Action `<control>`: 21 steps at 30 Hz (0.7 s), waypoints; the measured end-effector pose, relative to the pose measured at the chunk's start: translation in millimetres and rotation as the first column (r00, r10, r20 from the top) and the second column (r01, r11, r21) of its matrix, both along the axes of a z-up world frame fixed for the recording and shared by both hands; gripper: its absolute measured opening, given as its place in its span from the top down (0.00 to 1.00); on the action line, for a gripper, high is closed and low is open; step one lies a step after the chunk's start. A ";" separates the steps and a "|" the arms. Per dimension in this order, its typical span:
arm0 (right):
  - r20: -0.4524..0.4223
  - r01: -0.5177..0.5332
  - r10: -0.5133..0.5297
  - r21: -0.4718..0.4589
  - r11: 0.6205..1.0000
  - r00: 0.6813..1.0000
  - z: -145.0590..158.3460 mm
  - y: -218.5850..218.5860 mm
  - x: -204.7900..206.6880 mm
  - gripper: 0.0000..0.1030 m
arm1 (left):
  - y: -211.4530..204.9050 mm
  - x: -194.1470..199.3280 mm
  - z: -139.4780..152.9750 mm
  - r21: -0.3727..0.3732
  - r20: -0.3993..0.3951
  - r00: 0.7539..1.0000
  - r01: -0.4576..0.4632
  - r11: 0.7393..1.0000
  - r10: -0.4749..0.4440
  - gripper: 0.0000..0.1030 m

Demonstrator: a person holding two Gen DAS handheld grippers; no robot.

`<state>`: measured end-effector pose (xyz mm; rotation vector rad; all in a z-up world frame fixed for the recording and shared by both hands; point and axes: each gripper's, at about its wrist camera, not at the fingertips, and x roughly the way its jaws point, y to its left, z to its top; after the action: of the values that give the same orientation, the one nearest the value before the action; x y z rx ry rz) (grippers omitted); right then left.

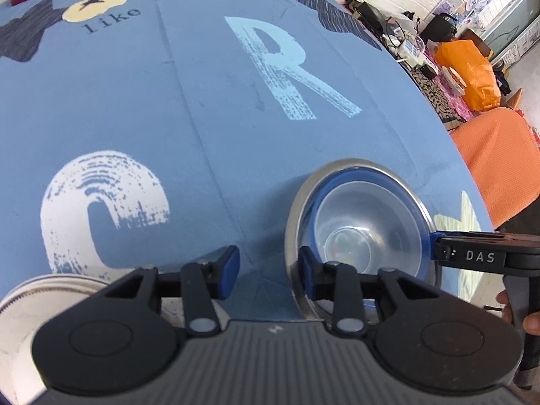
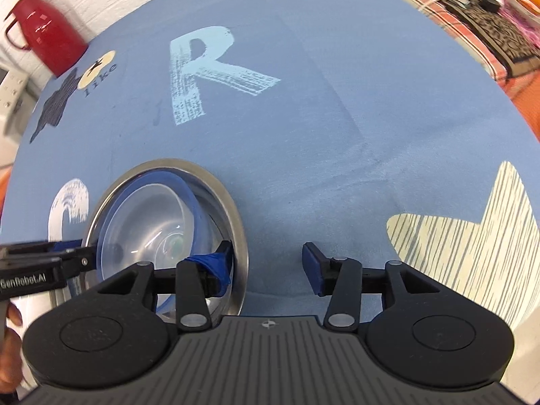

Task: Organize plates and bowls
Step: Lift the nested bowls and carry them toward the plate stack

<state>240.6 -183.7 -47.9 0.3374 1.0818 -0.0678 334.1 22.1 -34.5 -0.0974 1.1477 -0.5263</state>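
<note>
A steel bowl (image 1: pixel 341 166) (image 2: pixel 216 182) stands on the blue cloth with a clear, blue-rimmed plastic bowl (image 1: pixel 371 212) (image 2: pixel 145 222) nested in it. My left gripper (image 1: pixel 268 270) is open and straddles the steel rim on the bowl's left side, one finger inside and one outside. My right gripper (image 2: pixel 266 266) is open and straddles the rim on the opposite side, its left finger (image 2: pixel 217 266) down between the steel wall and the plastic bowl. Each gripper shows in the other's view, at the blue rim (image 1: pixel 435 239) (image 2: pixel 86 253).
A white ridged dish (image 1: pixel 40 300) sits at the near left by my left gripper. A red jug (image 2: pixel 44 33) stands at the table's far left corner. Beyond the right edge are an orange chair (image 1: pixel 499 165) and a cluttered side table (image 1: pixel 422 54).
</note>
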 end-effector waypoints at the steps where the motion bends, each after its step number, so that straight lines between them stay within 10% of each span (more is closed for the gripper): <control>1: 0.002 -0.001 0.001 -0.005 1.000 1.000 -0.2 0.4 0.1 0.69 | -0.8 -0.4 0.2 0.008 0.007 1.000 0.001 1.000 -0.001 0.65; 11: 0.037 -0.028 0.028 -0.008 1.000 0.999 -0.6 -0.1 -2.9 0.69 | -3.6 -0.5 -0.5 0.033 0.030 0.999 0.026 0.999 -0.027 0.63; 17: 0.058 -0.086 0.086 0.005 0.996 0.995 -1.3 9.3 -7.4 0.99 | -5.9 -2.0 -1.0 0.043 0.040 0.999 0.026 0.999 -0.028 0.63; 21: 0.049 -0.123 0.122 0.036 0.992 0.991 0.2 8.3 -4.5 1.00 | -5.2 -1.4 -1.3 0.023 0.024 0.999 0.026 0.999 -0.026 0.73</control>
<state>236.1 -175.3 -47.7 0.3057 1.0564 0.0705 332.7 16.9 -35.8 -0.0566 1.1320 -0.5360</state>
